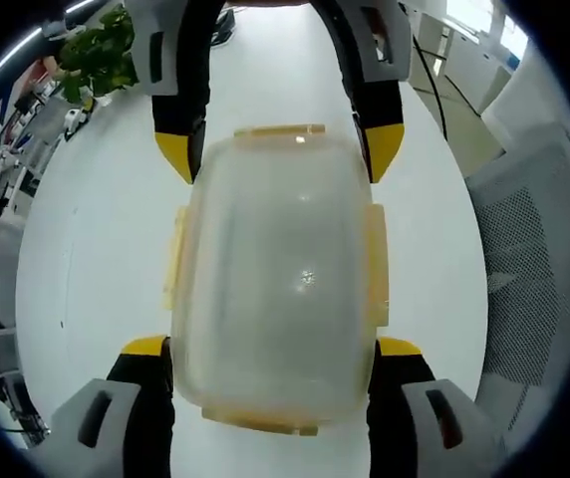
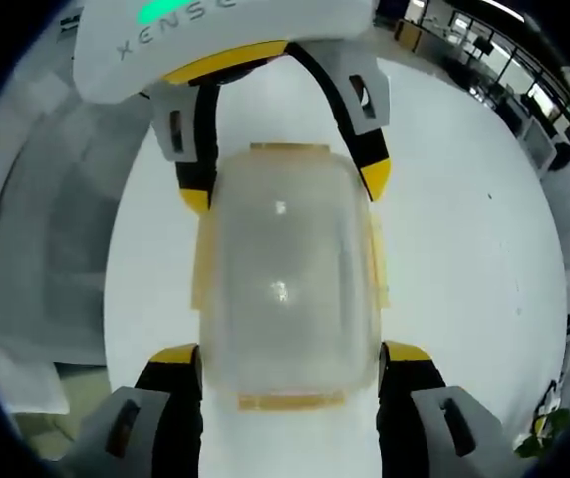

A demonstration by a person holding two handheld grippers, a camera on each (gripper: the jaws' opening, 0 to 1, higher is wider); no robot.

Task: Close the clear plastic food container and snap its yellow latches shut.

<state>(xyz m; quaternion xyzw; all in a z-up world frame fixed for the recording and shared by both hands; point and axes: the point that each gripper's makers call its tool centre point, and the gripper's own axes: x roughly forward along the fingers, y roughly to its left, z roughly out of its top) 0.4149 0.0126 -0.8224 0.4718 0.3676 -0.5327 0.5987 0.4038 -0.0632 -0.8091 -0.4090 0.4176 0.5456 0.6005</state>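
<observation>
- Left gripper view: a potted plant (image 1: 101, 50) sits at about 10 o'clock on the white surface (image 1: 96, 259), well apart from the clear plastic food container (image 1: 277, 279), with clutter beyond it too blurred to name.
- The container lies centred on the surface, lid on; its yellow latches (image 1: 174, 257) show along all four sides.
- The left gripper (image 1: 275, 354) is spread wide, one jaw at each side of the container's near end; whether the jaws touch it is unclear.
- The right gripper (image 1: 280, 154) comes in from 12 o'clock, jaws flanking the far end.
- A mesh chair (image 1: 529, 259) stands at 3 o'clock beside the surface.
- Right gripper view: the right gripper (image 2: 290, 358) stands equally wide, straddling the container's near end.
</observation>
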